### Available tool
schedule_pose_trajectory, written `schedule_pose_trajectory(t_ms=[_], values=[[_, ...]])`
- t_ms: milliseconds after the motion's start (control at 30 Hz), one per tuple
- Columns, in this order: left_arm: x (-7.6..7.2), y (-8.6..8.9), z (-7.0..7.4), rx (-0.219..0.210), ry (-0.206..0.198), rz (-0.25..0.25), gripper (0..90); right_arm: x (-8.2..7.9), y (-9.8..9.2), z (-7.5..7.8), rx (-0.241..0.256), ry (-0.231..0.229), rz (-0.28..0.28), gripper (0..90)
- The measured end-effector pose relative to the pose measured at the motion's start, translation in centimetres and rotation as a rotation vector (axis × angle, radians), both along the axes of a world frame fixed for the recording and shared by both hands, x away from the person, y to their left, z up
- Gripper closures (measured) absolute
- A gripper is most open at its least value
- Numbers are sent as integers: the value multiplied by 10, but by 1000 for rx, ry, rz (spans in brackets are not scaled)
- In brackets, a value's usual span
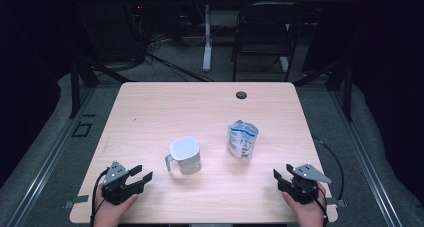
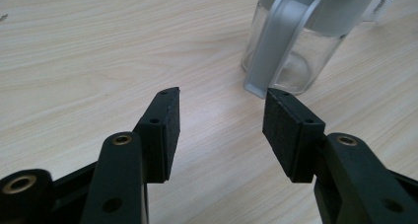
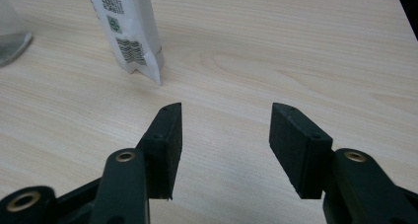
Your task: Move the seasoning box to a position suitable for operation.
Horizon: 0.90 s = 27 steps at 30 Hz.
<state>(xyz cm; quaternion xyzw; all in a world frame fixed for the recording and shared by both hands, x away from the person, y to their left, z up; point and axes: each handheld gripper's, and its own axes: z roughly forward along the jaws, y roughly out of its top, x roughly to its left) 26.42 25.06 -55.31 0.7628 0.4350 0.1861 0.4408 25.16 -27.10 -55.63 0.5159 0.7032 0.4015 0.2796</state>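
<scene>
A clear glass jug (image 1: 184, 156) with a white lid and a grey handle stands upright near the middle of the wooden table (image 1: 150, 112). To its right stands a white and blue pouch (image 1: 242, 139). My left gripper (image 1: 140, 174) rests open at the front left, pointing toward the jug (image 2: 296, 41), which is just beyond its empty jaws (image 2: 222, 100). At the front right my right gripper (image 1: 281, 174) is open and empty (image 3: 224, 110); the pouch (image 3: 129, 31) stands ahead to its left, apart from it.
A round cable hole (image 1: 241, 94) sits near the table's far edge. Behind the table stand a black chair (image 1: 265, 32) and a white table leg (image 1: 207, 37), with cables on the floor. Bare wood lies between the grippers.
</scene>
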Motion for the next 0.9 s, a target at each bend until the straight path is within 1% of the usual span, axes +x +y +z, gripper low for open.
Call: schedule_pose_trajectory(t_ms=[100, 133, 200, 233, 267, 333, 367, 400, 433, 467, 533, 567, 600, 633, 667, 700, 767, 800, 900], values=[[0, -5, 3, 10, -7, 2, 495, -1, 1, 1, -2, -1, 2, 463], [0, -6, 4, 6, -11, -3, 507, -1, 1, 1, 3, -4, 5, 460], [-1, -8, 4, -4, -3, -7, 531, -1, 1, 1, 0, -5, 11, 460], [-1, -9, 4, -7, -6, -8, 531, -1, 1, 1, 2, -6, 15, 462], [-1, -10, 5, -9, 0, -9, 531, -1, 1, 2, -2, 0, 20, 462], [0, -14, 7, -21, 1, -6, 526, -1, 0, 2, 1, -2, 16, 467], [2, -19, 9, 7, 4, -8, 517, -1, -1, 2, -2, -1, 17, 470], [2, -19, 9, 7, 4, -8, 504, -1, -1, 2, -2, -1, 17, 470], [3, -22, 10, 10, 4, -14, 504, -1, -1, 2, 12, -9, 20, 474], [5, -27, 10, 20, 2, -17, 500, -1, -2, 3, 7, -11, 12, 478], [7, -33, 9, 37, 2, -23, 496, -1, -2, 3, 5, -13, 17, 478], [9, -35, 8, 31, 3, -24, 497, -2, -1, 3, 4, -15, 19, 477], [10, -37, 8, 35, 19, -21, 498, -2, -1, 3, 2, -17, 17, 475], [12, -40, 6, 37, 12, -19, 498, -2, -1, 3, 0, -17, 13, 470], [13, -42, 5, 50, 12, -22, 498, -2, 0, 3, 0, -17, 9, 466], [14, -44, 4, 50, 8, -17, 498, -2, 0, 3, 2, -15, 8, 465], [15, -47, 4, 54, 11, -26, 499, -2, 0, 2, 5, -13, 11, 466], [16, -49, 4, 54, 7, -16, 498, -2, 1, 2, 5, -10, 15, 467], [19, -52, 4, 62, 9, -16, 498, -2, 1, 2, 2, -6, 19, 468]])
